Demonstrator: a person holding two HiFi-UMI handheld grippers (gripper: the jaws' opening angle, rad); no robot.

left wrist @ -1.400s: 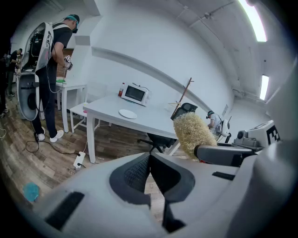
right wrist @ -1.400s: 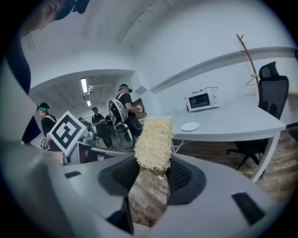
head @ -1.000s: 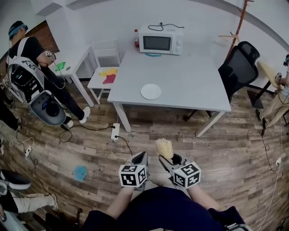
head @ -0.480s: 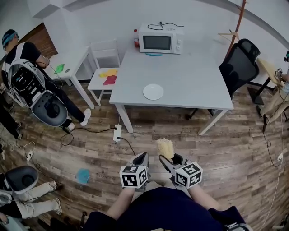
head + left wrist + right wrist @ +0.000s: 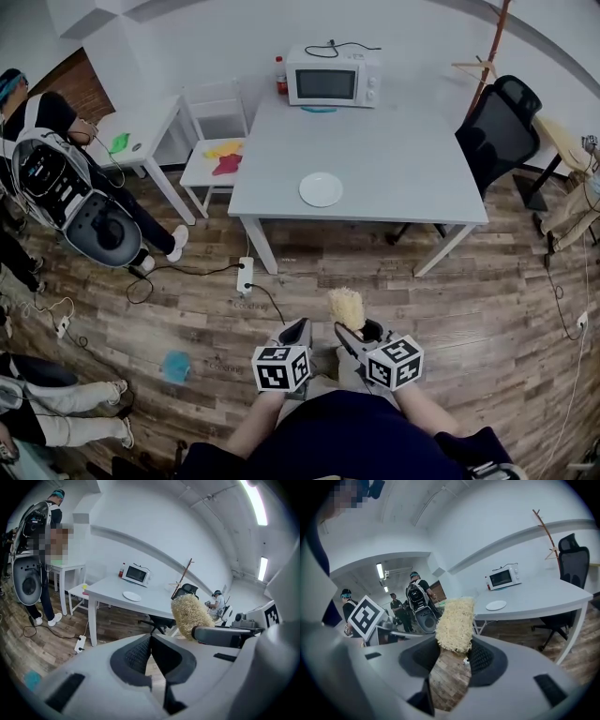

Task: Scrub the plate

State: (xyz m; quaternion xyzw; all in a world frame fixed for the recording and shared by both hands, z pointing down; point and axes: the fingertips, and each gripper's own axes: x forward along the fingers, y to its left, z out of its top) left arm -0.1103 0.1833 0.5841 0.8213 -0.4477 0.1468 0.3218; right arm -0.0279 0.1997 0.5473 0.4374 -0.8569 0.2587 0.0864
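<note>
Both pairs of jaws are closed. Those of the left gripper meet with nothing between them. Those of the right gripper are clenched on the lower end of the scrubber.

Since one second ago almost nothing has changed near the jaws. I keep the two grippers low and side by side, with the same grip, and the table has shifted only a little in the head view. I judge that the approach has hardly begun and the scrubbing has not started.

The scrubber is an oblong bundle of coarse, straw-coloured fibres that stands up above the right jaws, and it looks dry and springy. The jaw pads are dark and ribbed. Under the jaws are wooden floor planks with a visible grain. Far ahead of the jaws stands the table, grey, matte and smooth. The plate lies flat on its nearer half, white, round and shallow, with nothing touching it. Beyond the plate sits a white, boxy microwave.
</note>
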